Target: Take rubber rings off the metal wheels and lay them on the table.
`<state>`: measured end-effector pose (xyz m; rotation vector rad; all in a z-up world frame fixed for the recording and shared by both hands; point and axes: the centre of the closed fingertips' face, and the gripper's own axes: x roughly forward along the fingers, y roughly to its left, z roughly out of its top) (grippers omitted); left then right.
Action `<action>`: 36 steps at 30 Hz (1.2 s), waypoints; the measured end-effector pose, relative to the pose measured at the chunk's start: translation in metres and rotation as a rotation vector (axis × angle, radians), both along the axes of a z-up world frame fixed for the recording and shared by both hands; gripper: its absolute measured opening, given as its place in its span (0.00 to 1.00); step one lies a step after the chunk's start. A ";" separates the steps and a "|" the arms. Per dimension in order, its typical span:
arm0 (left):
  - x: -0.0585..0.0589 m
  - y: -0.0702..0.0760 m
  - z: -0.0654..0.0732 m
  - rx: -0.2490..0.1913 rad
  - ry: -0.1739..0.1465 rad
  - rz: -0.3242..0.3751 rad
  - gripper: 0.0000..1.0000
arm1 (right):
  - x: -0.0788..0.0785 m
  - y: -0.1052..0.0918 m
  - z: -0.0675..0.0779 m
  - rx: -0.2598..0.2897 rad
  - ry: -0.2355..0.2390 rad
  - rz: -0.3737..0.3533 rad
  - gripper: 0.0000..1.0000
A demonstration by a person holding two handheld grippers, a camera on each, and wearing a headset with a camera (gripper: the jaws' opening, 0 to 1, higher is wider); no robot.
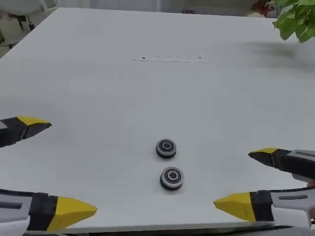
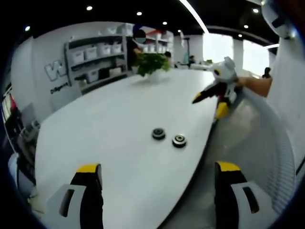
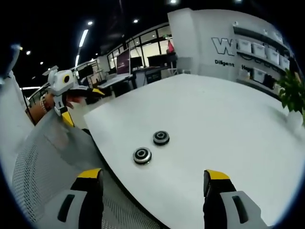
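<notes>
Jaws of left gripper and right gripper gape; black-ringed metal wheels lie flat.

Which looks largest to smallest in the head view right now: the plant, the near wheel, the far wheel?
1. Plant, largest, though the frame edge cuts it off.
2. Near wheel and far wheel: about alike. The near one looks slightly bigger, probably only because it is closer to the camera.
</notes>
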<state>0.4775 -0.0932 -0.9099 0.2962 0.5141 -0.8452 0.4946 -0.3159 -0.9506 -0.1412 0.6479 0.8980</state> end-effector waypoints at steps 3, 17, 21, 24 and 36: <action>0.000 0.003 0.001 0.006 -0.008 0.006 1.00 | 0.002 0.003 0.005 0.005 -0.015 0.003 0.86; 0.000 0.004 0.004 0.004 -0.017 0.012 1.00 | 0.042 0.016 0.031 0.028 -0.124 -0.019 0.85; 0.001 0.005 0.005 -0.004 -0.021 0.022 1.00 | 0.050 0.028 0.034 0.066 -0.124 -0.001 0.85; 0.000 0.002 0.005 -0.012 -0.019 0.018 1.00 | 0.053 0.027 0.033 0.048 -0.128 0.004 0.85; 0.011 -0.006 0.008 0.006 -0.019 -0.016 1.00 | 0.093 0.045 0.073 0.131 -0.221 -0.007 0.79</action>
